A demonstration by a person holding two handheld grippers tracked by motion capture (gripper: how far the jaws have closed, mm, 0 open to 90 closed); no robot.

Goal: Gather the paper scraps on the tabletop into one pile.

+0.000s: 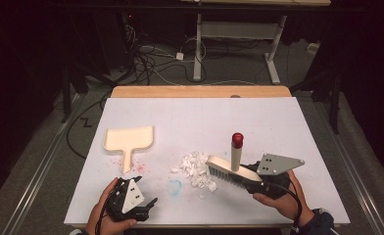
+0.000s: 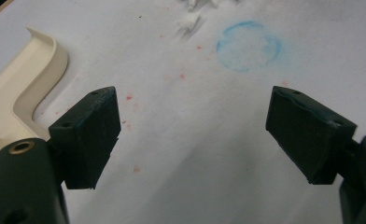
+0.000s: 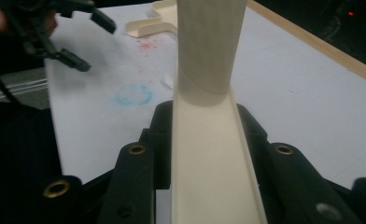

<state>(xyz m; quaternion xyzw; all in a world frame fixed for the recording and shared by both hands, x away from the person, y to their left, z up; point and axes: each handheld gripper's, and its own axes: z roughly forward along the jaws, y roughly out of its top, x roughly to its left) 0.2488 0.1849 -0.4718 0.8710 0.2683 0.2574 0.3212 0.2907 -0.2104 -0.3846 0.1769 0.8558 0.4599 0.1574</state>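
Note:
My right gripper (image 1: 252, 182) is shut on a cream hand brush (image 1: 228, 171) with an upright red-capped handle (image 1: 236, 149). Its bristles rest on the white table cover beside a pile of white paper scraps (image 1: 196, 169). In the right gripper view the brush body (image 3: 209, 154) runs up between my jaws. A cream dustpan (image 1: 129, 140) lies flat at the left, its handle pointing toward me. My left gripper (image 1: 153, 204) hovers open near the front edge, below the dustpan. In the left gripper view, the left gripper (image 2: 193, 135) holds nothing and the dustpan (image 2: 20, 88) shows at left.
A faint blue ring stain (image 1: 175, 186) and red specks (image 1: 138, 166) mark the white table cover (image 1: 278, 122). The wooden table edge (image 1: 200, 91) runs along the far side. Cables and a desk frame (image 1: 236, 39) stand on the floor beyond.

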